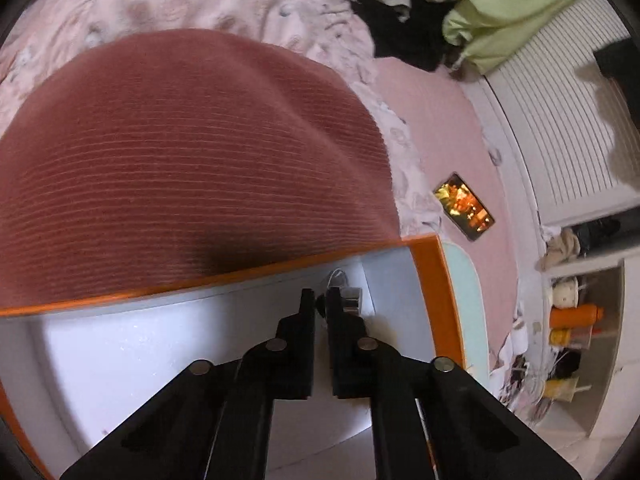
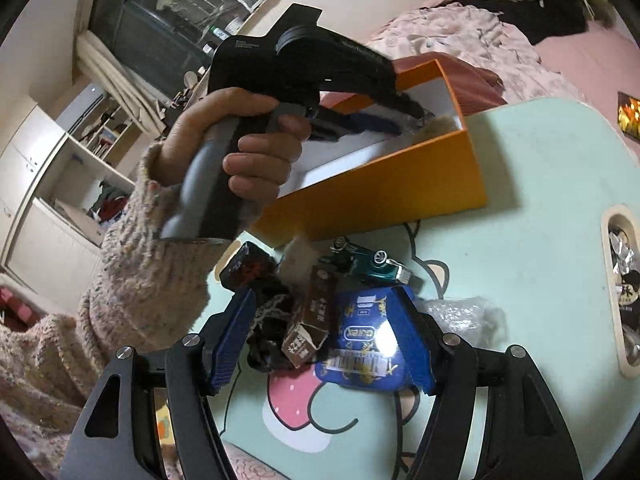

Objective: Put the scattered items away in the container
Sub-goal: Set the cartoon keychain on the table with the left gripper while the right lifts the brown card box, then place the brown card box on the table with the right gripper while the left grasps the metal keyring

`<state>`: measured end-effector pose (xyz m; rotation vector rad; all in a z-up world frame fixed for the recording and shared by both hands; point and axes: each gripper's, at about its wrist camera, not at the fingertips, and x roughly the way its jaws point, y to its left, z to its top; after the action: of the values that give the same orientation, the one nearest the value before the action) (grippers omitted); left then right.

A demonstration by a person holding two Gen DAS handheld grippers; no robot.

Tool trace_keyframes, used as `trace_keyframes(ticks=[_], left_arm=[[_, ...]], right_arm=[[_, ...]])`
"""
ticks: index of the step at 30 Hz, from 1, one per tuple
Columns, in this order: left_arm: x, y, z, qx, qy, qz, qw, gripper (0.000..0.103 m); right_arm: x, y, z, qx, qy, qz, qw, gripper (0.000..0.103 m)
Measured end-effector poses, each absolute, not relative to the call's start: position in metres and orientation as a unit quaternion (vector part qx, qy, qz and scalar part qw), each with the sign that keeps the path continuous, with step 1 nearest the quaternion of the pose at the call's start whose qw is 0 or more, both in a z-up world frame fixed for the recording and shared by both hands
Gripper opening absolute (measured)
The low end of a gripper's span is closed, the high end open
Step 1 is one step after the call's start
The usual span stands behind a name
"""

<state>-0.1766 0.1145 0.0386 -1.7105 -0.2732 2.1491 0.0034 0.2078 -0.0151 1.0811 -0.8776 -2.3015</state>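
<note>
My right gripper (image 2: pixel 320 344) is spread wide, its blue pads (image 2: pixel 230 336) on either side of the scattered pile on the mint-green table (image 2: pixel 532 208) and touching nothing. Nearest, between those pads, lie a blue Durex box (image 2: pixel 366 344) and a small brown carton (image 2: pixel 310 320) leaning on it, with a dark tangled item (image 2: pixel 266 320) just left. Just beyond them sit a teal toy car (image 2: pixel 368 264) and a black-and-red object (image 2: pixel 248 266), with crumpled clear plastic (image 2: pixel 460 312) to the right of the blue box. Behind the pile stands the orange box (image 2: pixel 400 184), white inside. My left hand (image 2: pixel 240 148) reaches the left gripper (image 1: pixel 319 300) down into it; its fingers are nearly pressed together, and I cannot tell whether they pinch anything. A small silver item (image 1: pixel 352 298) rests in the box's far corner. Beyond the box lies a brick-red ribbed cloth (image 1: pixel 192 168).
</note>
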Motion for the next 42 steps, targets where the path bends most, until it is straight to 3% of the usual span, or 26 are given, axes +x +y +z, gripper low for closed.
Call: trace_keyframes(ticks=[7,14,29,37,40,42], left_arm=[[-0.150,0.077,0.080,-0.554,-0.129,0.787,0.241,0.003],[-0.069,0.008,0.127,-0.483,-0.141,0.819,0.275,0.003],[0.063,-0.039,0.064,-0.463,-0.185,0.817,0.291,0.003],[0.081,-0.051,0.047,-0.460,-0.155,0.838,0.248,0.003],[0.084,-0.048,0.041,-0.458,-0.131,0.846,0.240,0.005],[0.086,-0.044,0.037,-0.457,-0.111,0.850,0.238,0.012]], right_arm=[[0.005,0.205,-0.013,0.391,-0.309,-0.836,0.228,0.068],[0.002,0.205,-0.012,0.400,-0.293,-0.841,0.217,0.068],[-0.041,0.229,0.035,0.428,-0.178,-0.884,0.063,0.068],[-0.114,0.208,0.054,0.522,-0.120,-0.840,0.085,0.068],[-0.137,0.188,0.039,0.567,-0.078,-0.818,0.056,0.056],[-0.151,0.179,0.024,0.596,-0.046,-0.801,0.020,0.056]])
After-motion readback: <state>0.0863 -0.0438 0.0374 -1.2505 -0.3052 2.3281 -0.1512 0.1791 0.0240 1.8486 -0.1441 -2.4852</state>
